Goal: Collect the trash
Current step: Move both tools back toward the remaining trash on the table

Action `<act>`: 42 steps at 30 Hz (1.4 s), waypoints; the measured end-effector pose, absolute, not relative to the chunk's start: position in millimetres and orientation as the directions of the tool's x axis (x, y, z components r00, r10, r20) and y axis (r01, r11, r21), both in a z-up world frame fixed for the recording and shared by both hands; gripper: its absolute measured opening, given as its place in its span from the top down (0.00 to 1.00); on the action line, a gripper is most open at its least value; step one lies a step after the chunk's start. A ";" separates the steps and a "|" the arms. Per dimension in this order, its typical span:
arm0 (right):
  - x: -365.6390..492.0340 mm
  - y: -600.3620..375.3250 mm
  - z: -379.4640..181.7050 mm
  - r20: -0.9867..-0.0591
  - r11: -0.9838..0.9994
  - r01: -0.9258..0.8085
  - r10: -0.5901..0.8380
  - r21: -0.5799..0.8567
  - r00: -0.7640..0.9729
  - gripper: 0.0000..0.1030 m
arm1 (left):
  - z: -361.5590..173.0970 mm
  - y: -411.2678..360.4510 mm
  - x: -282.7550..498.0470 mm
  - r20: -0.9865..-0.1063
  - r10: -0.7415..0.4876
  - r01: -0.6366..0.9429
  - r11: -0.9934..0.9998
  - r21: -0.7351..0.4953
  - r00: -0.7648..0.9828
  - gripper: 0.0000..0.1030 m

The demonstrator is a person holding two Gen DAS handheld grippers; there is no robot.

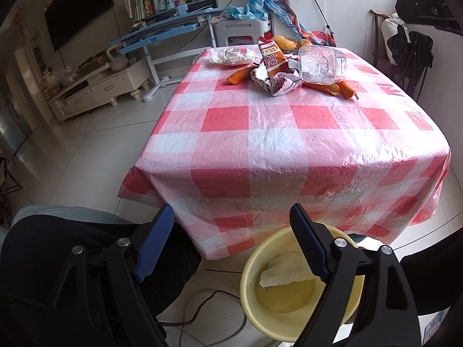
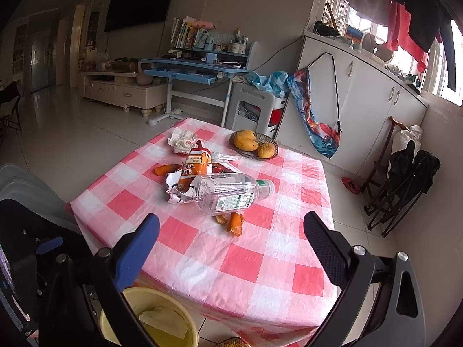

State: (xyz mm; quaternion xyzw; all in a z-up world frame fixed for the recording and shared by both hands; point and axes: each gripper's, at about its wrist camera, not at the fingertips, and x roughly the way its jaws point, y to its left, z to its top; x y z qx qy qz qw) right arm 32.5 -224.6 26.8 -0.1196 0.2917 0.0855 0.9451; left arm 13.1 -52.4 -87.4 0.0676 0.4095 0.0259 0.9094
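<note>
1. The left gripper (image 1: 231,228) hangs low beside the near edge of the table (image 1: 289,144), its jaws wide apart and empty.
2. Just under it on the floor stands a yellow bucket (image 1: 251,277), pushed against the hanging checked cloth; a crumpled white tissue (image 1: 285,271) lies inside.
3. The right gripper (image 2: 231,231) hovers over the near part of the table, jaws also spread wide with nothing between them.
4. The trash sits in a loose heap toward the far end of the table, well apart from both grippers.
5. A clear plastic bottle (image 2: 231,193) lies on its side, its cap end pointing right in the right wrist view.
6. Touching the bottle's base are a crumpled white wrapper (image 2: 181,192) and an orange snack bag (image 2: 194,167).
7. Orange peel (image 2: 235,224) lies just in front of the bottle; another piece (image 2: 165,170) lies to the left, behind the wrapper.
8. A wad of white paper (image 2: 182,140) rests near the far left corner.
9. A shallow basket (image 2: 267,138) with mangoes (image 2: 246,140) stands at the far edge, behind the heap.
10. A dark trouser leg (image 1: 58,260) shows at the lower left of the left wrist view.
</note>
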 end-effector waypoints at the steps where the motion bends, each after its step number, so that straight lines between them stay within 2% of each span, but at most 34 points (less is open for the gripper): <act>1: 33.9 -225.2 25.3 -0.578 0.958 -0.232 0.093 -0.171 0.811 0.07 | -86.4 -51.8 12.7 -0.739 0.103 0.005 0.990 0.143 0.666 0.23; 17: 62.6 -234.4 -9.0 -0.660 0.970 -0.217 0.095 -0.106 0.745 0.07 | -84.1 -38.9 24.6 -0.761 0.070 -0.027 0.997 0.069 0.646 0.22; 28: 89.5 -263.4 -28.9 -0.719 0.985 -0.155 0.163 0.077 0.676 0.07 | -70.4 -31.2 43.8 -0.761 0.057 -0.042 0.998 0.040 0.647 0.18; 42: 94.6 -256.5 -36.3 -0.740 0.984 -0.166 0.163 0.071 0.652 0.07 | -70.9 -37.1 43.2 -0.774 0.012 0.005 1.000 0.019 0.633 0.18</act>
